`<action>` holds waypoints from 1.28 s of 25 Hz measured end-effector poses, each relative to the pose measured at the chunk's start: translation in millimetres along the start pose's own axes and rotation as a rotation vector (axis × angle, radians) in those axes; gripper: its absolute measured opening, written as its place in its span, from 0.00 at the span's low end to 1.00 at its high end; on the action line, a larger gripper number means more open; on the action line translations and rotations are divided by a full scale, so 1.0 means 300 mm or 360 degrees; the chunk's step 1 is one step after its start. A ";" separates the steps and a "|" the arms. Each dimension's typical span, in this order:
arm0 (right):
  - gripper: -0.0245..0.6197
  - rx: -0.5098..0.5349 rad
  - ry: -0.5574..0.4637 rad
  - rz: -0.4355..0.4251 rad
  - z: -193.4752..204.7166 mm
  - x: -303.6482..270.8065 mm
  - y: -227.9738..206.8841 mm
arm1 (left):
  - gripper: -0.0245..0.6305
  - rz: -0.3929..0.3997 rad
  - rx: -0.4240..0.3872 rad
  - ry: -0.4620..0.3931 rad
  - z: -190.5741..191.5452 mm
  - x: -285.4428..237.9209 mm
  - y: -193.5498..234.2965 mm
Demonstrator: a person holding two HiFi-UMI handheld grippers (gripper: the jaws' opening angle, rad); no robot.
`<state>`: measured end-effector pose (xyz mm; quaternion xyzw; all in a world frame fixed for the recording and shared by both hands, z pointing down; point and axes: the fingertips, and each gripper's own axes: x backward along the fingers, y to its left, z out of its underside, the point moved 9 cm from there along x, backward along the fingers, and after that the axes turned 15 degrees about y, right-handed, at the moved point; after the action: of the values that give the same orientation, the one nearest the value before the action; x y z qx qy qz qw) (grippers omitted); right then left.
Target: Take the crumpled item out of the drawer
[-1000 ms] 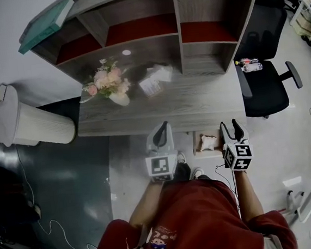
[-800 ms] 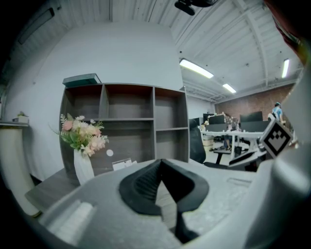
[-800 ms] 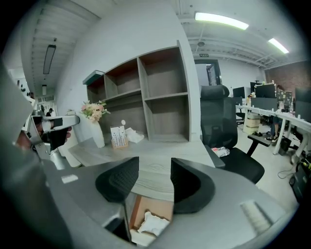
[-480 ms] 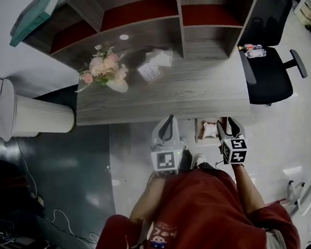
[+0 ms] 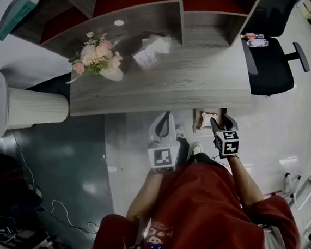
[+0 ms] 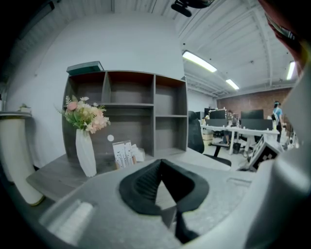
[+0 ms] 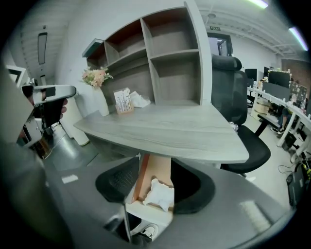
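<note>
Right tongs spread and empty, aimed down at the open drawer under the tabletop, white crumpled wad lying in it dead ahead; left tongs clenched, empty, farther off.

Right claw seemingly nearer crumpled item.

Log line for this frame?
phase: pre-grasp | drawer: open | paper: in drawer, ungrasped | right gripper: open, facing paper | left gripper: shut, empty

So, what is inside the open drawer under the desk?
One crumpled white paper lies in the drawer, near its front. The drawer's back part is hidden under the desk.
</note>
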<state>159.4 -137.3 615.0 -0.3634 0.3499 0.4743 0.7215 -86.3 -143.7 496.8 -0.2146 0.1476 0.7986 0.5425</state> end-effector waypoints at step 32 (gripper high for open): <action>0.33 -0.0094 0.0668 0.0001 0.154 -0.517 0.011 | 0.04 0.0087 0.0057 0.0184 0.170 -0.127 0.093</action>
<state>116.4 -163.6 768.8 -0.4751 0.4784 0.3985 0.6217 -109.4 -160.8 560.1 -0.2464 0.1987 0.7968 0.5147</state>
